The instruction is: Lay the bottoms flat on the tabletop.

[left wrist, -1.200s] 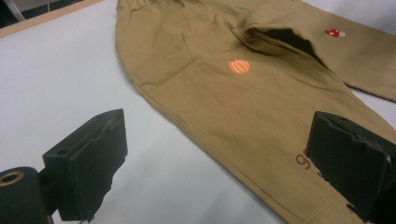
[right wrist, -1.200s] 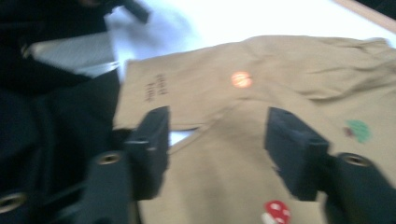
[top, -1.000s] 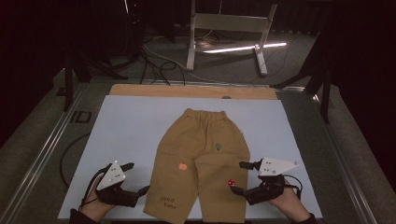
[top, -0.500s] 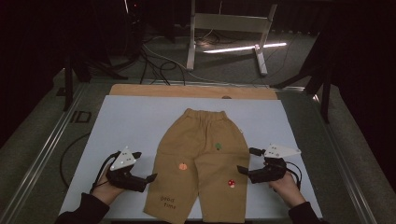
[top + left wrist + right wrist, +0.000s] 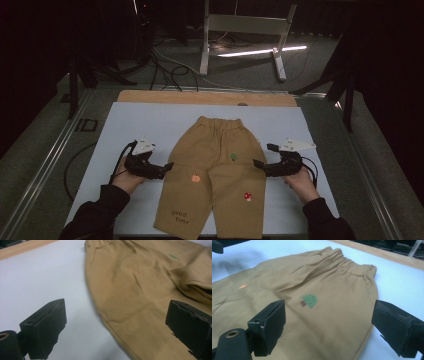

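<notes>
Tan trousers [image 5: 216, 175] lie flat mid-desk, hems at the near edge. Left tool [image 5: 161, 169] and right tool [image 5: 259, 164] flank the side seams, jaws spread wide. Risk: a shallow bite catches one layer only, and the cloth slips free.

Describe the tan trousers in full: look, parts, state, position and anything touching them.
The tan trousers lie flat, front up, on the pale sheet, gathered elastic waistband away from the person, legs toward them. The soft cloth is lightly creased. It bears a green tree, an orange patch, a red mushroom and the words "good time". The left gripper and right gripper sit open at its outer side seams; whether they touch is unclear.
</notes>
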Motion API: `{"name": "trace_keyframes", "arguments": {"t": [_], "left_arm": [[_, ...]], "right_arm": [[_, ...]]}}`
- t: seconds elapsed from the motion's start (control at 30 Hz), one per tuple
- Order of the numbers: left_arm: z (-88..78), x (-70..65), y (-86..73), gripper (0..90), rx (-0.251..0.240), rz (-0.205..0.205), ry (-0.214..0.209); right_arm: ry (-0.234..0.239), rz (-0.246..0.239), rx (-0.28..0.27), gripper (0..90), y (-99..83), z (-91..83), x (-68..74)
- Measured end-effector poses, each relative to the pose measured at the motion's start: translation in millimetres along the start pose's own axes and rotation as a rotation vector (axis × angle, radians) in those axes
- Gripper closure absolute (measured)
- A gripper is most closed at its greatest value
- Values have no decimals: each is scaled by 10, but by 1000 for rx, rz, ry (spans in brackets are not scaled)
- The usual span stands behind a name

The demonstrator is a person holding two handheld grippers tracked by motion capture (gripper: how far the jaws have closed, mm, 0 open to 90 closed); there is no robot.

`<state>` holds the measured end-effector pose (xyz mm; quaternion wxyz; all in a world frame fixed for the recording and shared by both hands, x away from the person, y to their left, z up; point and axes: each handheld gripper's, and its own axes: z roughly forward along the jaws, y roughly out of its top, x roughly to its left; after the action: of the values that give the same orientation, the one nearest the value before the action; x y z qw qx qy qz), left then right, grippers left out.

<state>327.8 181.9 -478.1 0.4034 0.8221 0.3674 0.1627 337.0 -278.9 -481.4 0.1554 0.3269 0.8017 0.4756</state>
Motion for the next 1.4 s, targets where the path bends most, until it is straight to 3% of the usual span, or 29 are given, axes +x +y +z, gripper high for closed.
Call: {"name": "trace_keyframes", "arguments": {"t": [0.17,0.2,0.3,0.4,0.63,0.67,0.77,0.8,0.83,0.93,0.97,1.07,1.13,1.17,1.4], "left_arm": [[141,61,86,43,5,-34,13],[235,97,139,43,11,-52,7],[353,138,198,43,32,-49,21],[427,163,245,45,39,-59,26],[728,218,427,66,54,-73,34],[819,231,457,72,72,-75,32],[884,232,470,83,87,-68,35],[949,237,477,83,102,-63,45],[1012,252,481,160,103,-80,49],[1064,277,495,190,114,-76,67],[1084,288,503,205,111,-77,76],[1139,335,530,258,103,-103,89],[1187,347,538,314,118,-99,109],[1225,366,530,332,131,-92,120],[1320,396,474,392,142,-98,135]], "right_arm": [[-15,16,-2,122,60,106,-69],[-16,10,3,121,73,131,-85],[-41,37,15,110,127,257,-142],[-65,33,26,112,176,334,-202],[-73,81,20,133,269,496,-359],[-75,91,45,132,280,561,-401],[-77,87,54,131,279,590,-414],[-98,86,81,129,280,643,-421],[-116,110,108,147,259,718,-476],[-124,123,116,179,244,759,-507],[-120,152,116,204,240,788,-552],[-125,162,120,232,240,818,-583],[-139,164,129,272,241,847,-603],[-155,172,162,327,233,881,-630],[-183,201,211,404,160,914,-687]]}}
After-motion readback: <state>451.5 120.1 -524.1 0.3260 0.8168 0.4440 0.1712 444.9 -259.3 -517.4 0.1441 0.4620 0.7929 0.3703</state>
